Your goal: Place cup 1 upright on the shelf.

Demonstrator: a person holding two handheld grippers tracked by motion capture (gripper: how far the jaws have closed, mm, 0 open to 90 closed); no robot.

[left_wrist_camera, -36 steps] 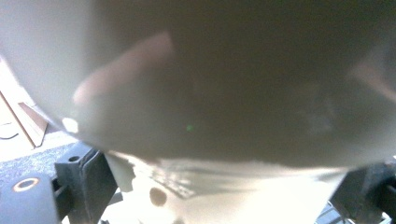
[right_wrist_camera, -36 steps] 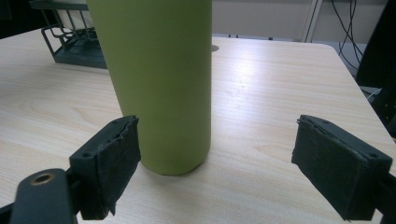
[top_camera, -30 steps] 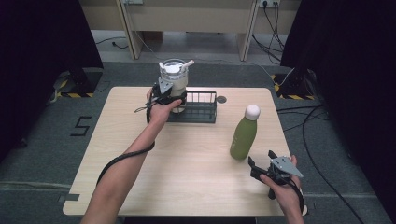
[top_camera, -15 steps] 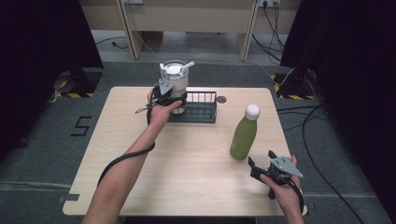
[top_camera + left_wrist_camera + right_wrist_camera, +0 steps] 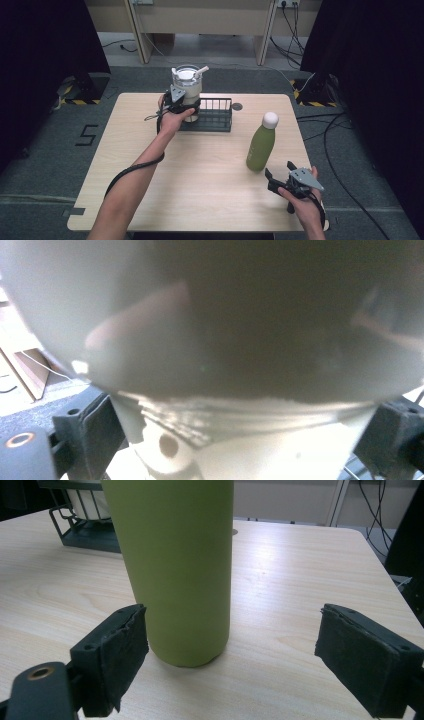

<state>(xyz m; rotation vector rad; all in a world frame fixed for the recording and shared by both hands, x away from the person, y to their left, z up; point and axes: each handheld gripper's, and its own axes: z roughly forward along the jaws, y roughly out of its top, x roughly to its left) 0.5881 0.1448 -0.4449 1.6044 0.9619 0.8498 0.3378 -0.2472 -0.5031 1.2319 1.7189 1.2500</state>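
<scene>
right gripper (image 5: 279, 179) is sitting at the near right of the table (image 5: 210, 170) with its fingers (image 5: 112, 652) spread wide, empty, facing the green bottle (image 5: 261, 145) standing upright just ahead of it. further back, left gripper (image 5: 187, 107) is pinching the white tumbler (image 5: 187, 85) by its lower part, right at the left end of the black wire rack (image 5: 216, 116)

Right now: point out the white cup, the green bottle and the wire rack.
white cup (image 5: 187, 82), high view, upper wall below the lid.
green bottle (image 5: 178, 570), right gripper view, middle of its body.
wire rack (image 5: 216, 120), high view, front rim.
</scene>
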